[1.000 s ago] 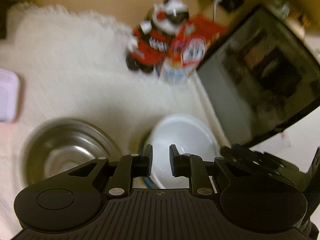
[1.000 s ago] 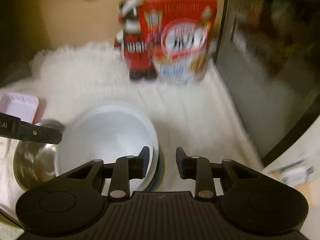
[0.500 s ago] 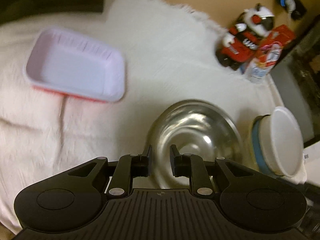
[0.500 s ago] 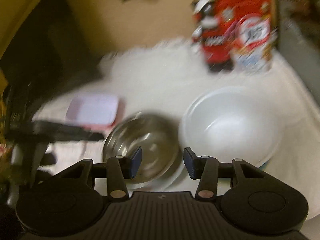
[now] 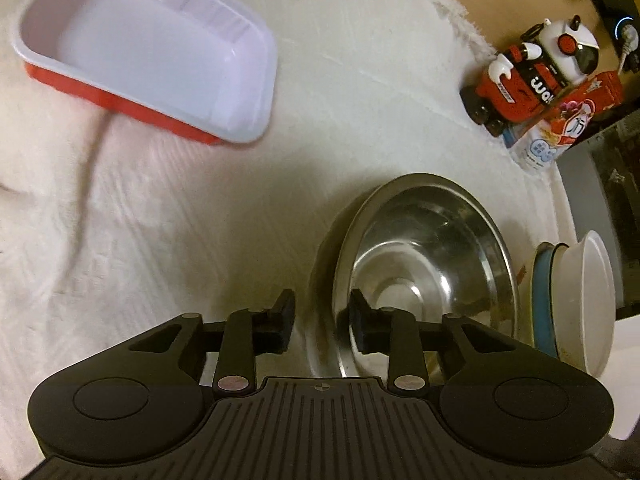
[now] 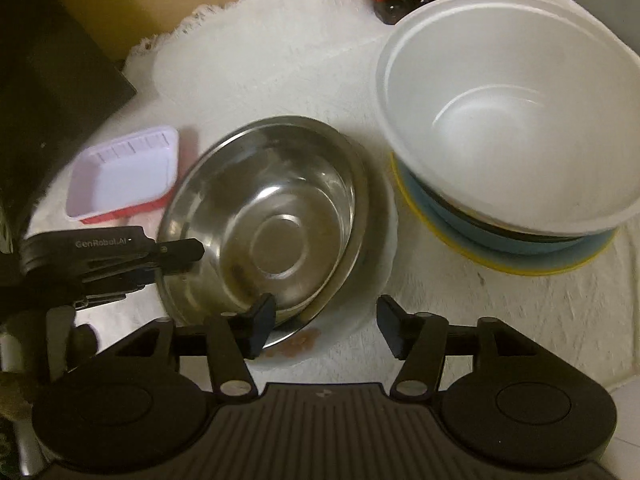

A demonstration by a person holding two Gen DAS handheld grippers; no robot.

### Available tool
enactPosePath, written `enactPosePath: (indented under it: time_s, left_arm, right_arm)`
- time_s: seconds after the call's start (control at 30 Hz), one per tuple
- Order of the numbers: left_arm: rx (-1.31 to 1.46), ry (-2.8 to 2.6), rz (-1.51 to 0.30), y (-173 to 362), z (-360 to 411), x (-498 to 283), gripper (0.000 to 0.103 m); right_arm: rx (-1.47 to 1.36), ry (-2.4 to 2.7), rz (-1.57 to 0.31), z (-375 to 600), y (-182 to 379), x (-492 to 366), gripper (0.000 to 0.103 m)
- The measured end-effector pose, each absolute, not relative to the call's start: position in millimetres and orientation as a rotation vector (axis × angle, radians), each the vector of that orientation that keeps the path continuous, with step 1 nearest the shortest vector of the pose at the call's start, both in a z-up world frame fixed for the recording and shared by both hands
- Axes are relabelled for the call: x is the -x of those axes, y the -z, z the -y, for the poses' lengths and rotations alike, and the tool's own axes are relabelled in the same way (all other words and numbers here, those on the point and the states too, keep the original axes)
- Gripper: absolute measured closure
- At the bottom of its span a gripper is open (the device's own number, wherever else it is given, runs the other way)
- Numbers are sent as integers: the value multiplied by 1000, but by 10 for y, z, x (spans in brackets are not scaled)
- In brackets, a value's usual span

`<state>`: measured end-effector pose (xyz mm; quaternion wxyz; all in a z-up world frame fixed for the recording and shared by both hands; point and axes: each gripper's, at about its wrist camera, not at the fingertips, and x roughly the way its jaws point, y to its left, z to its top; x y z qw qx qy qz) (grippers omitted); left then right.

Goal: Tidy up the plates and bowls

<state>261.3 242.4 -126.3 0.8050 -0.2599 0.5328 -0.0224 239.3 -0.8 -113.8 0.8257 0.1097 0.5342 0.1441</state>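
Inspection finds the steel bowl (image 6: 264, 220) at centre frame in the right wrist view, seated on a white plate (image 6: 376, 280) whose soiled edge shows at its lower right. The right gripper (image 6: 324, 326) stands spread, its jaws having just been opening; nothing is pinched, though the bowl's near rim and the plate edge lie between the fingers. The left gripper (image 5: 320, 326) is likewise parted, also just opening, straddling the bowl's left rim in its own view without pressing it. In the right view that gripper (image 6: 180, 254) sits at the bowl's left edge. Both are equally close, on opposite rims. A white bowl (image 6: 508, 120) stacked on blue (image 6: 440, 224) and yellow (image 6: 520, 268) dishes occupies the upper right; a white tray (image 6: 124, 172) lies left.
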Motion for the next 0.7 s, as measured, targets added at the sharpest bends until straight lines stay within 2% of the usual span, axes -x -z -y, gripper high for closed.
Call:
enactPosePath:
  time_s: [0.17,0.47,0.6,0.7]
  left_arm:
    - [518,38,-1136,1230,-2381,-2743,74]
    - [570,38,-1100,1180,-2515,-2721,75]
    - [552,15,-989,908,-2607,-2544,74]
    - [591,-3,-877,718,-2685,-2397,75]
  right_arm:
    - [-235,-312,-1151,-77,1182,-2454,46]
    - [-142,-340,-1149,-210,1136,-2475,46]
    - [-64,-379,-1114,-257,918,-2416,46]
    - [29,-475,-1016,-293,660,-2238,46]
